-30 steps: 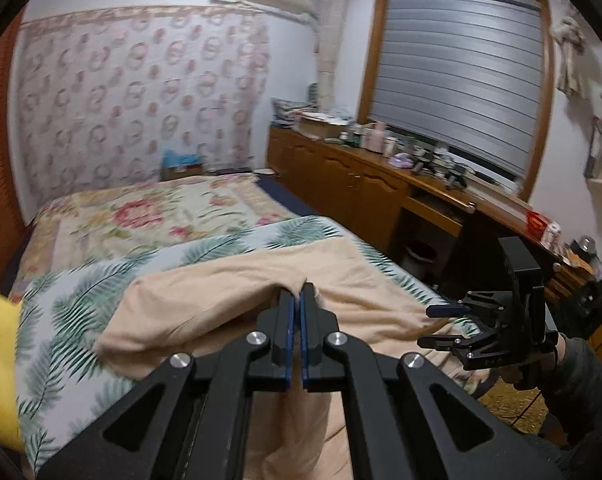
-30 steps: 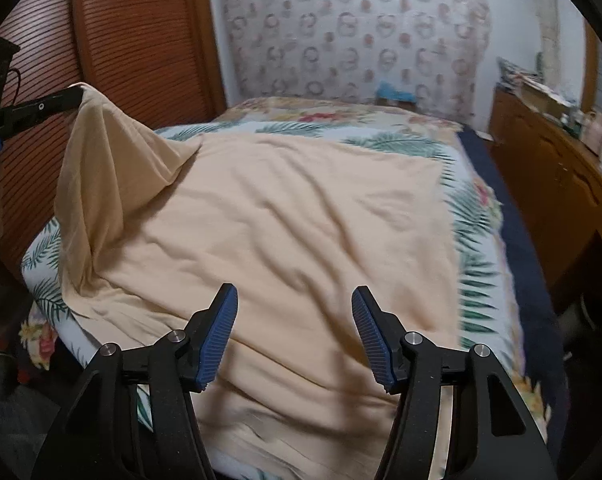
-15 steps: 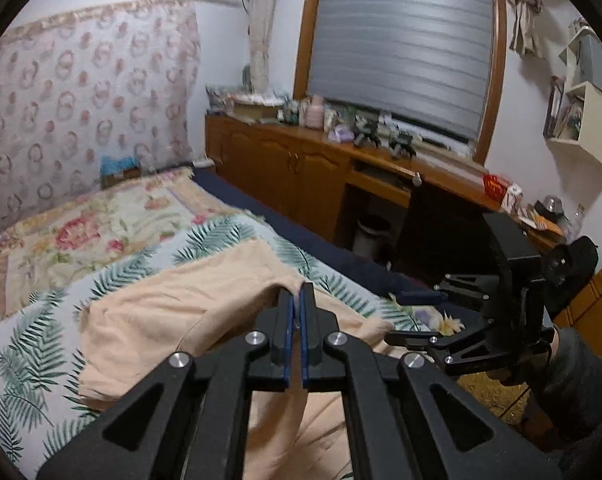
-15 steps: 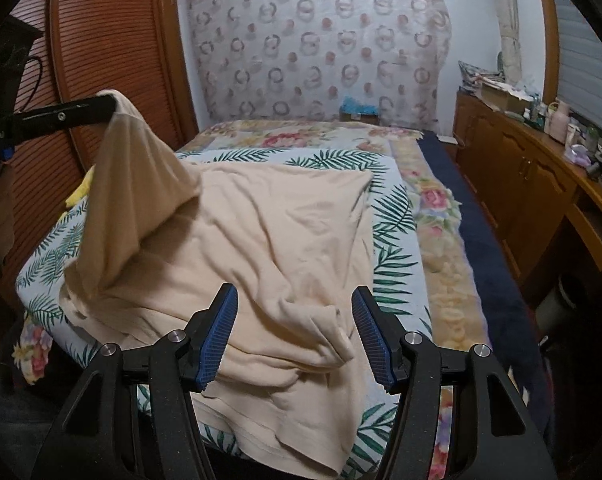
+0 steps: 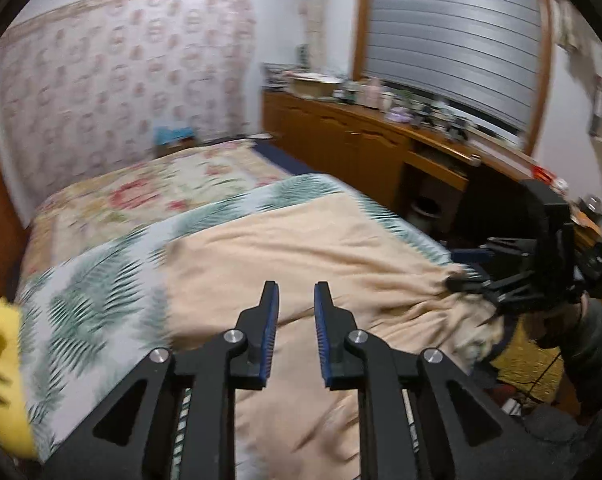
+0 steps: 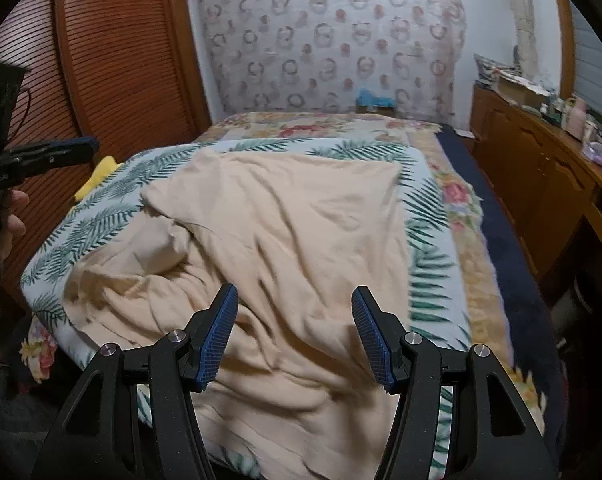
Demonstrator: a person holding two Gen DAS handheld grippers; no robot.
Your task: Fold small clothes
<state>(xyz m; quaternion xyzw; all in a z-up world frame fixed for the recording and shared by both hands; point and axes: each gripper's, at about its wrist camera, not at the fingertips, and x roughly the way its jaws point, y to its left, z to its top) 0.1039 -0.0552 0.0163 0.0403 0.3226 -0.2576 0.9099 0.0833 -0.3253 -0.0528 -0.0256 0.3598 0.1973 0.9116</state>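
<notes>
Lying across the palm-leaf sheet (image 6: pixel 429 216) of the bed (image 6: pixel 497 240), peach garment (image 6: pixel 293 240) spread flat and wrinkled, filling the centre and lower half of the right wrist view. No longer lifted: a second earlier and half a second earlier, one corner raised high at upper left of that view, pinched in the left gripper; now dropped, with a loose fold lying at centre left of the cloth.

Left gripper (image 5: pixel 295 300) at bottom centre of its own view: jaws opening, a narrow gap between the blue pads (image 5: pixel 269 320), nothing between them; formerly pressed together on the cloth. Same gripper visible at left edge of the right wrist view, held in a hand (image 6: pixel 9 224), clear of the fabric.

Right gripper (image 6: pixel 295 300) at bottom centre of its view: jaws wide apart, empty, poised above the near part of the garment, spacing unchanged from the earlier frames. In the left wrist view, seen at right edge, fingertips at the crumpled right corner of the cloth; contact not determinable.

Yellow item (image 5: pixel 1 360) at lower left of the left wrist view, beside the sheet. Left wrist view blurred.
</notes>
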